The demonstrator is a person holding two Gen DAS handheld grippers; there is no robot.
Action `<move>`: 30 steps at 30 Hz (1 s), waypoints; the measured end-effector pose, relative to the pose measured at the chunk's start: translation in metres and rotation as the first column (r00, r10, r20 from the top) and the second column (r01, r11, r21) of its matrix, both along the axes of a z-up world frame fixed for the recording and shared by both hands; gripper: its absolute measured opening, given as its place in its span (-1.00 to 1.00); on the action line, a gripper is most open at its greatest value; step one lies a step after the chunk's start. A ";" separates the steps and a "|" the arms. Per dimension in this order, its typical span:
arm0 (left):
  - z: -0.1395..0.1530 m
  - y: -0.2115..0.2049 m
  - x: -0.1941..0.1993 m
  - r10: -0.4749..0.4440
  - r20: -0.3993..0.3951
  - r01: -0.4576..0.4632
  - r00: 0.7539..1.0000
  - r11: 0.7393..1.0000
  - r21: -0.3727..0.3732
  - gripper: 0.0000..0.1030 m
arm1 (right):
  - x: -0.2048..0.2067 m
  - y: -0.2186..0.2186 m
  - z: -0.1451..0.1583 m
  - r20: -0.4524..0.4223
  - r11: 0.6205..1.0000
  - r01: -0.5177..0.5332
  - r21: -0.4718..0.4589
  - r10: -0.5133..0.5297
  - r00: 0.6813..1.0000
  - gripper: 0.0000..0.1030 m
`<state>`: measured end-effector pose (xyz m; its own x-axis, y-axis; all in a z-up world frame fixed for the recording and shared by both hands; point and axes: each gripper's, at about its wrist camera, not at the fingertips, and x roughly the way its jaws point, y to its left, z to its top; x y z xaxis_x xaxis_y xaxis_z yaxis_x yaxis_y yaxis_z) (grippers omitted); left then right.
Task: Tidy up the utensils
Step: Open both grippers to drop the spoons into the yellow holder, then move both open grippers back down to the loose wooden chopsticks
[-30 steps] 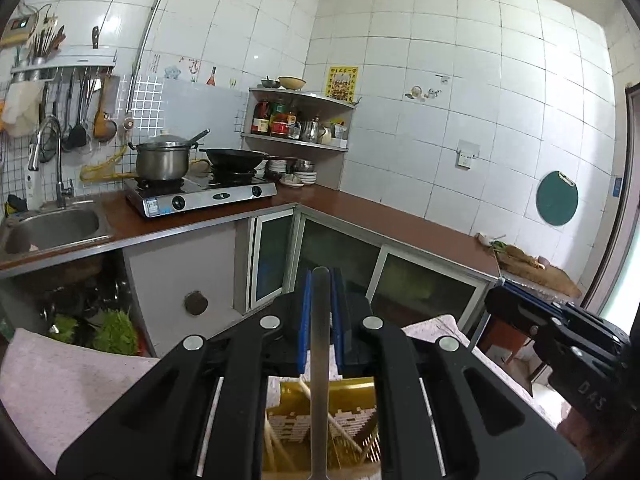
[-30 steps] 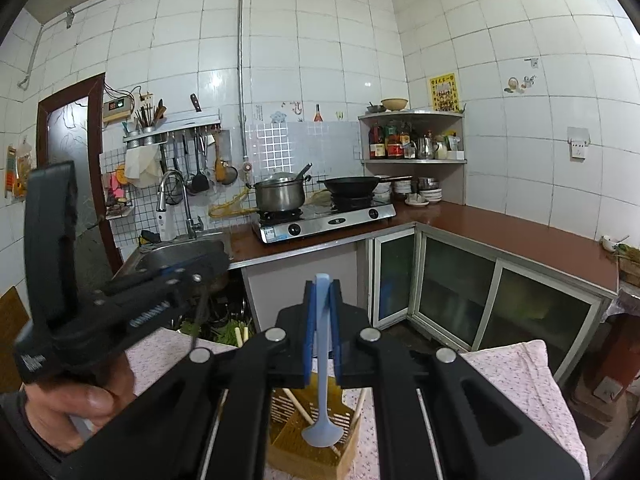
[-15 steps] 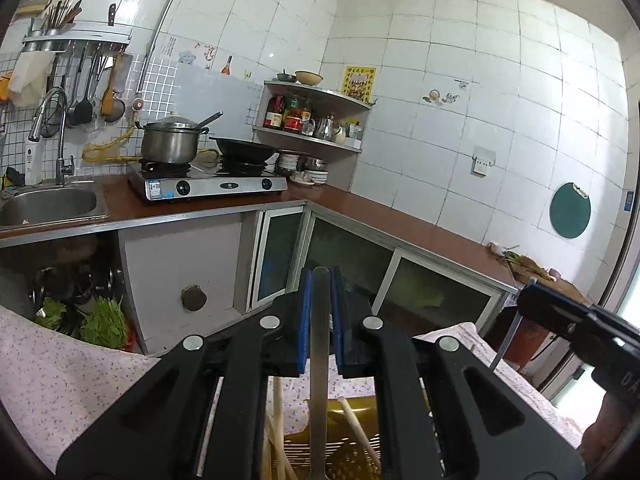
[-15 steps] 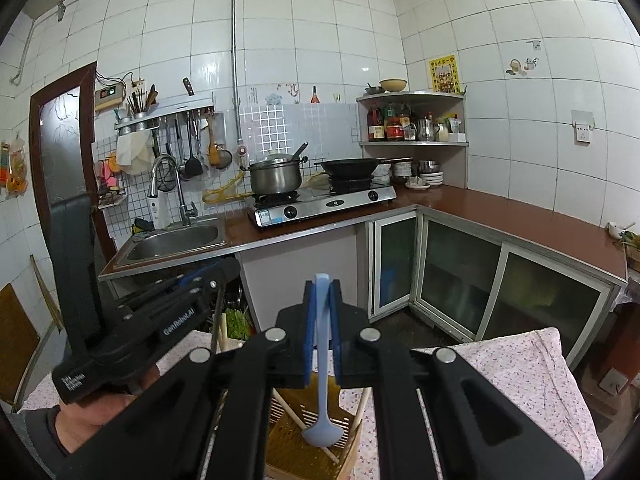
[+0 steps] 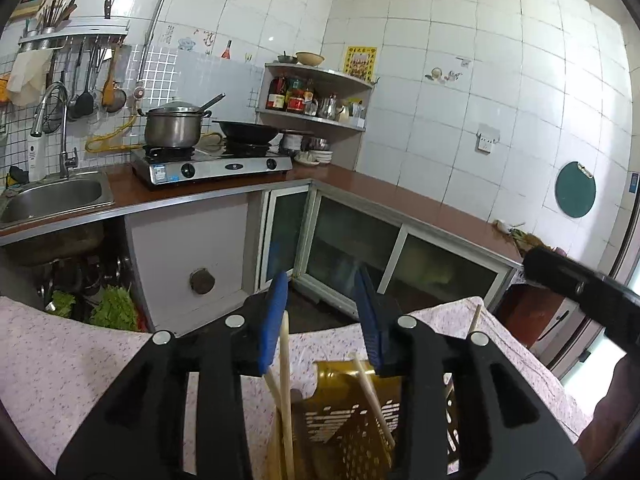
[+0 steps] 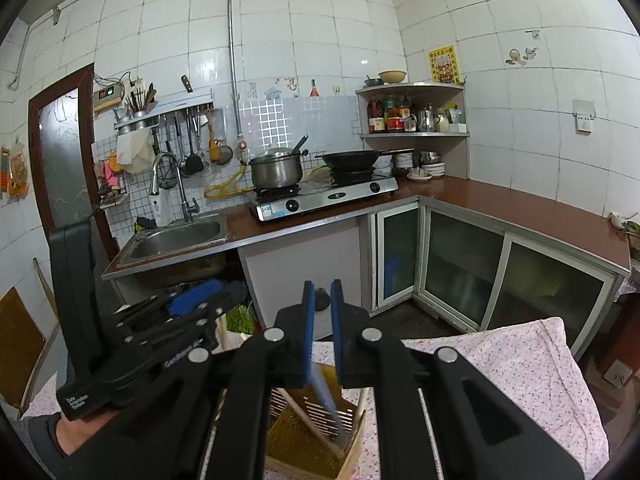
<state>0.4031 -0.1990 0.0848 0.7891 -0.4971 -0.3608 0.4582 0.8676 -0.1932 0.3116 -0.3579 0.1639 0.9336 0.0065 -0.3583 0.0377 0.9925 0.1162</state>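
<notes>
Chopsticks (image 5: 285, 364) stand in the yellow holder (image 5: 352, 424) below both grippers' spread fingers (image 5: 276, 320) (right pair narrower).

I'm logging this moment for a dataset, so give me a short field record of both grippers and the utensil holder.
left gripper: open wide, nothing between pads
right gripper: narrowly open, clamping nothing
yellow slotted plastic basket: on pink floral cloth, below both grippers
pale wooden chopsticks: leaning in basket
blue utensil handle: blurred, slanted into basket under right gripper

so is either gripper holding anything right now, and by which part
Neither. Left gripper is open and empty; right gripper is open, the blue spoon loose in the basket.
</notes>
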 end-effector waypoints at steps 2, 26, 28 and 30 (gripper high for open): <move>0.005 0.006 -0.005 0.011 -0.012 -0.011 1.000 1.000 0.014 -0.35 | -0.005 -0.001 0.005 0.008 1.000 0.006 -0.002 -0.006 1.000 -0.84; -0.125 0.148 -0.194 0.265 -0.394 -0.167 0.880 0.950 0.265 -0.22 | -0.182 -0.008 -0.126 -0.298 0.992 0.080 0.098 -0.047 0.953 -0.54; -0.138 0.150 -0.206 0.264 -0.418 -0.161 0.869 0.951 0.265 -0.22 | -0.191 0.002 -0.136 -0.318 0.992 0.072 0.106 -0.035 0.948 -0.54; -0.147 0.152 -0.214 0.256 -0.445 -0.157 0.858 0.956 0.248 -0.22 | -0.201 0.014 -0.147 -0.340 0.993 0.056 0.103 -0.018 0.940 -0.54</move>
